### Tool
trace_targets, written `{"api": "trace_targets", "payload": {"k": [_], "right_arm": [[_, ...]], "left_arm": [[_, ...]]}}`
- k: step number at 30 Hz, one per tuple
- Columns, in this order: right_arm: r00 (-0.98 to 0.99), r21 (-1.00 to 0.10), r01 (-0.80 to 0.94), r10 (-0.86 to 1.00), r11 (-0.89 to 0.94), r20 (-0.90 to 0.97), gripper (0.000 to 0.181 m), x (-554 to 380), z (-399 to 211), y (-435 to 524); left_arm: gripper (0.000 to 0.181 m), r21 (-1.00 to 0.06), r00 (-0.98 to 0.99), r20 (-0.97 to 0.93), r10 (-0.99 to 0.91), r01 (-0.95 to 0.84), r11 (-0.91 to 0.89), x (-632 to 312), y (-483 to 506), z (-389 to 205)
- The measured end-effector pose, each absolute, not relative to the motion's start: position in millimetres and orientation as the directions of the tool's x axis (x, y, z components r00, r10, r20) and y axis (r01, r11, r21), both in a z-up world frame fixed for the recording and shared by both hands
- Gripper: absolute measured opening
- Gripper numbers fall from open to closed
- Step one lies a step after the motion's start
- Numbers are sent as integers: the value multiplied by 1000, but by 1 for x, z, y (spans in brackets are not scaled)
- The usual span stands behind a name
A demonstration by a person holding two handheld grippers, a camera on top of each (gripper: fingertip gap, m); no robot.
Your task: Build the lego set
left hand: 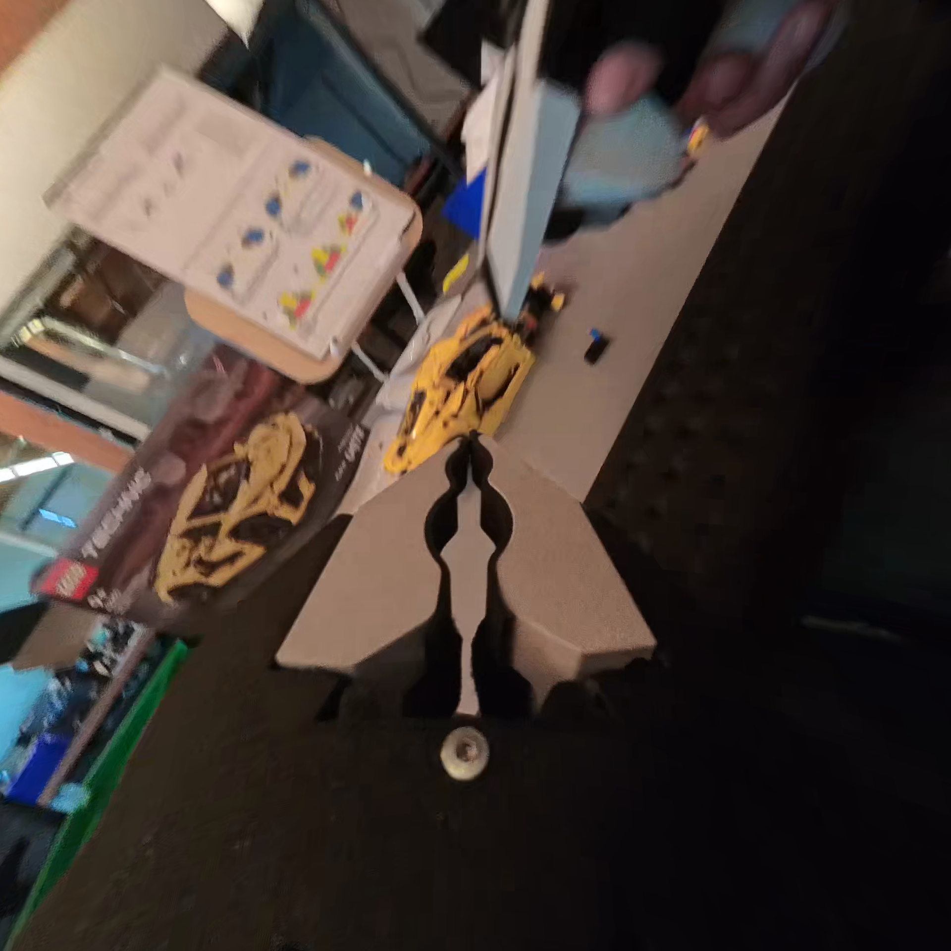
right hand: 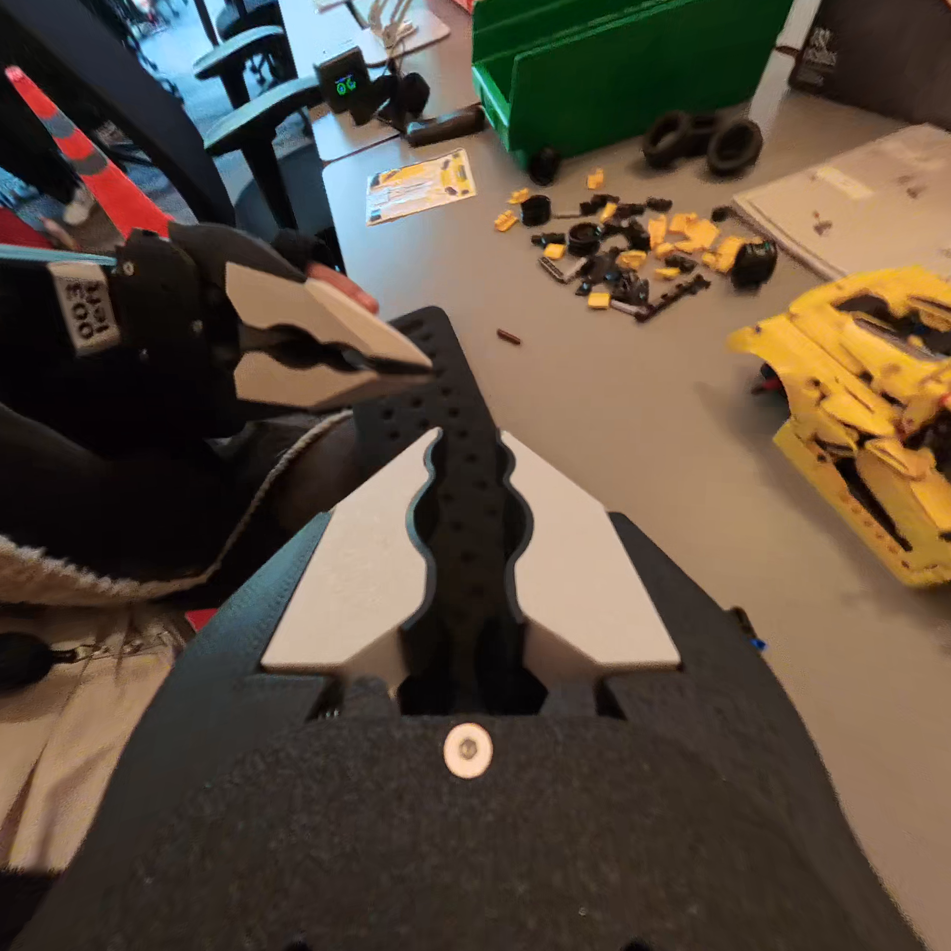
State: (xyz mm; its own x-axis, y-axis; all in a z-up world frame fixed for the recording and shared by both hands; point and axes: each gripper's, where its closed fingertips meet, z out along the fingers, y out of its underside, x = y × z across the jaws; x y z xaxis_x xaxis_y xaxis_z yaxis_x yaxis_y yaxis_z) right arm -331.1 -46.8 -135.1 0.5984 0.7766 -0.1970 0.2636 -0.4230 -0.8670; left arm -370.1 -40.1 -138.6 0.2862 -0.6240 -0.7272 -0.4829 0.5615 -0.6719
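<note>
Both claws are empty: the left claw [right hand: 429, 368] is pinched closed, the right claw [right hand: 469, 437] slightly parted over a black perforated plate [right hand: 437, 350] at the desk [right hand: 617, 411] edge. Likely between picks; next comes fetching from the loose parts pile [right hand: 633, 252], across open desk beside the yellow car body [right hand: 864, 427].

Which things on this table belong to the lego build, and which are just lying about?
For the build:
- yellow car body
- pile of loose yellow and black pieces
- black tyres
- instruction booklet
- sticker sheet
- set box

Lying about:
- green bin
- small black device with lit screen
- office chairs
- orange cone
</note>
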Motion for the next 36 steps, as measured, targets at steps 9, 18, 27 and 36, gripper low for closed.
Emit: {"api": "trace_targets", "payload": {"k": [9,18,27,36], "right_arm": [[562,-926,32,773,-377,-296,6,-323,-170,-118],[591,-946,19,767,-323,-251,5,-327,-193,-189],[525,-819,312,806,-481,-274,26,-380,-277,-261],[551,-596,529,779,-604,-299,32,-391,-347,-294]], "left_arm": [[0,-969,547,-87,-833,-239,-56,-452,-48,-175],[7,-959,347,139,-928,-187,-214,-440,-157,-207],[19,-936,135,123,-983,-314,-160,-441,-249,-236],[20,-834,177,150,-973,-505,-221,-473,-284,-284]]}}
